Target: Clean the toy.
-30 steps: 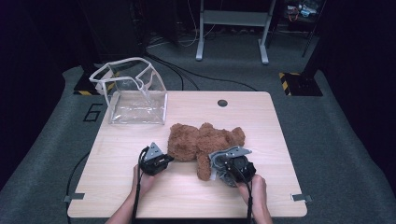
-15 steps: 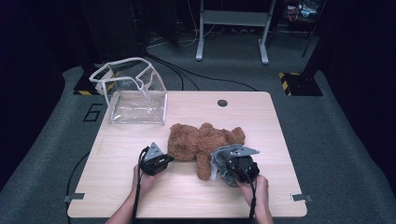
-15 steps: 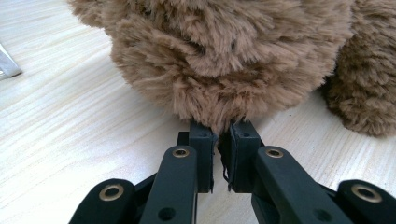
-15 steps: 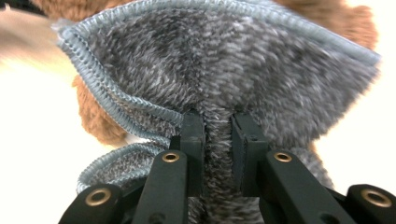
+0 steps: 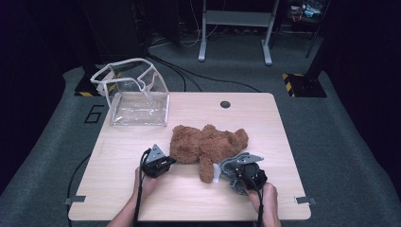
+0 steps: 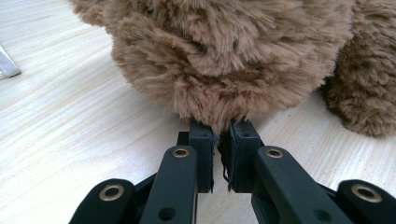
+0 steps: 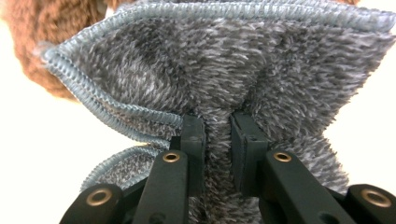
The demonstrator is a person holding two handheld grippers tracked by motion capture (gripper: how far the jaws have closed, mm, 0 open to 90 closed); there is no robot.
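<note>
So there's a light wooden table [image 5: 189, 208] on a grey carpeted floor [image 5: 42, 156], dark room all around, with a metal stand [image 5: 235, 28] way at the far end. The table has a little round hole [image 5: 225, 104] near its far edge.

Biggest thing on it is a clear plastic bag [image 5: 137, 97] with white trim, standing open at the far left corner. It's well apart from everything else.

Roughly mid-table lies a brown teddy bear [image 5: 208, 144], flopped on its side, stretched left to right, with one limb sticking out toward the near edge. In the left gripper view its fur takes up most of the upper part of the shot, resting right on the wood.

Just beside the bear on the near right is a grey fuzzy cloth [image 5: 231, 165], bunched up, touching that near-pointing limb. In the right gripper view you can see its stitched hem folded over, with brown fur peeking out behind it.

The left gripper [image 5: 165, 163] sits at the bear's near left side. Its jaws are pressed nearly together, pinching a tuft of the bear's fur at the very tips, clear in the left gripper view [image 6: 223, 135].

The right gripper [image 5: 239, 171] is on the near right, and its jaws are clamped on a pleat of the grey cloth [image 7: 218, 130], fabric squeezed between the pads.

Both of the person's hands come in from the near edge, the left hand [image 5: 144, 182] and right hand [image 5: 265, 196] wrapped around the gripper bodies, cables trailing back.
</note>
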